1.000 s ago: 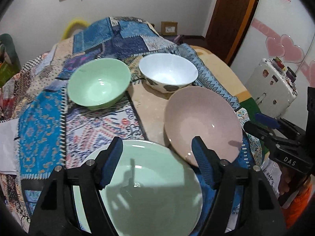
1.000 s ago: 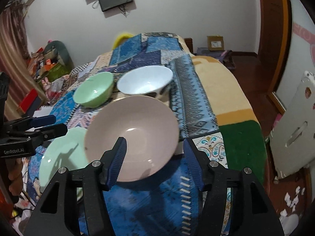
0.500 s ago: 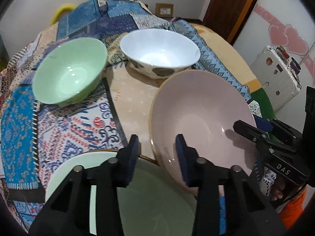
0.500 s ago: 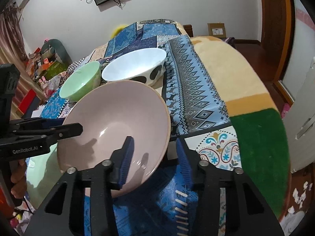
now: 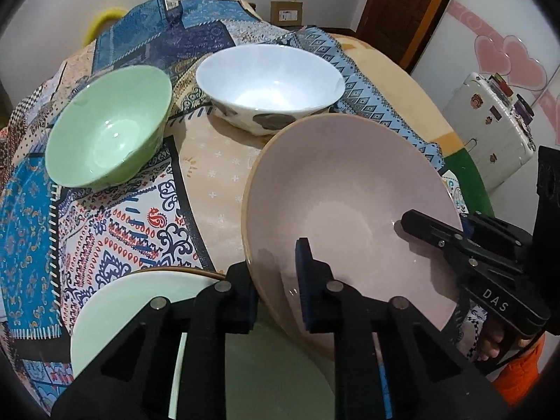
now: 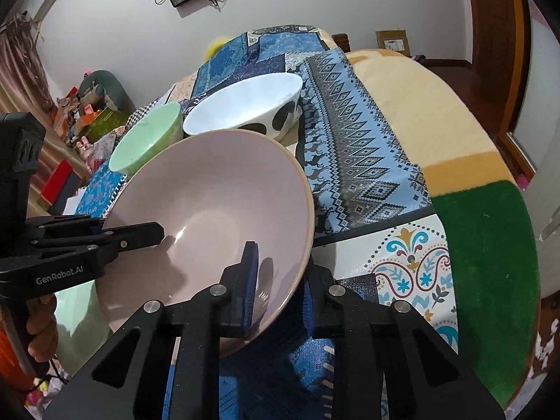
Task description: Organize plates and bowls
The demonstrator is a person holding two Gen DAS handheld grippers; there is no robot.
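Now your left hand-held gripper (image 5: 278, 290) and right hand-held gripper (image 6: 276, 287) each clamp opposite rims of the tilted pink bowl (image 5: 350, 210), above the green plate (image 5: 140, 301).

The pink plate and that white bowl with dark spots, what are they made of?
The pink plate looks like glazed ceramic or stoneware: smooth, softly glossy, with small light glints and a bare tan rim edge. The white bowl has a shinier surface and crisp printed dark spots outside, so porcelain or melamine; the look alone cannot settle which.
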